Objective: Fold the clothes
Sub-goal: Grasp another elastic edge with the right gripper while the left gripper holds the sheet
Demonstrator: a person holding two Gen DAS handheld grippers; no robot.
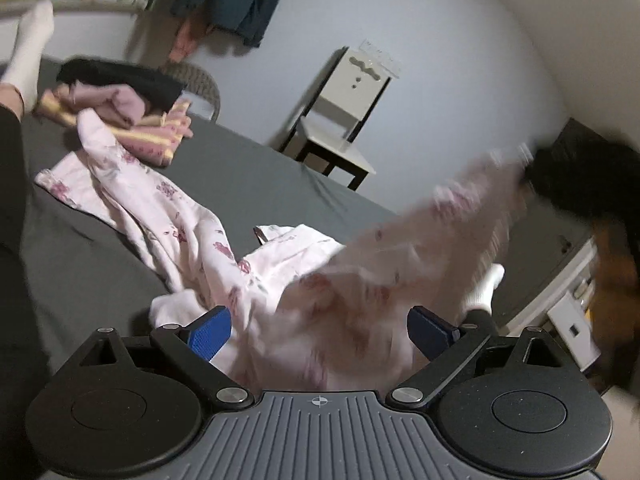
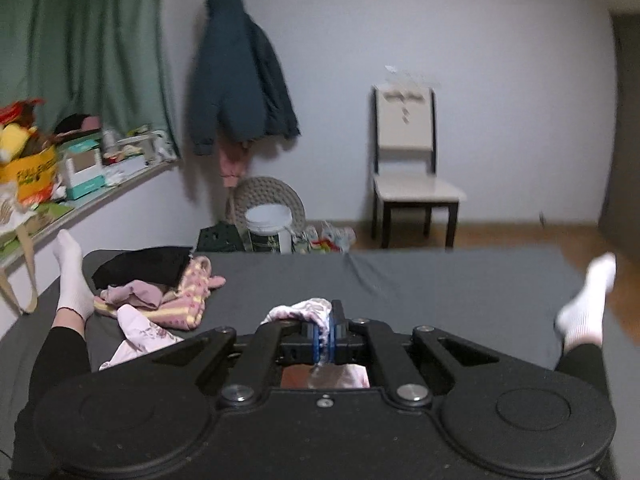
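A pale pink floral garment (image 1: 188, 236) lies crumpled on the grey bed sheet (image 1: 248, 168). One end of it rises, blurred, to the right toward my right gripper (image 1: 576, 188). My left gripper (image 1: 320, 332) hovers low over the garment with its blue pads (image 1: 212, 332) wide apart; cloth lies between them, ungripped. In the right wrist view my right gripper (image 2: 326, 338) is shut on a bunched fold of the floral garment (image 2: 300, 308), lifted above the bed. More of the garment (image 2: 140, 336) trails down to the left.
A pile of black, mauve and pink-and-yellow striped clothes (image 2: 160, 284) sits far left on the bed. A person's legs in white socks (image 2: 70, 276) (image 2: 588, 300) lie on either side. Beyond are a chair (image 2: 412, 168), a hanging jacket (image 2: 236, 72), a wicker basket (image 2: 266, 200) and a cluttered shelf (image 2: 60, 176).
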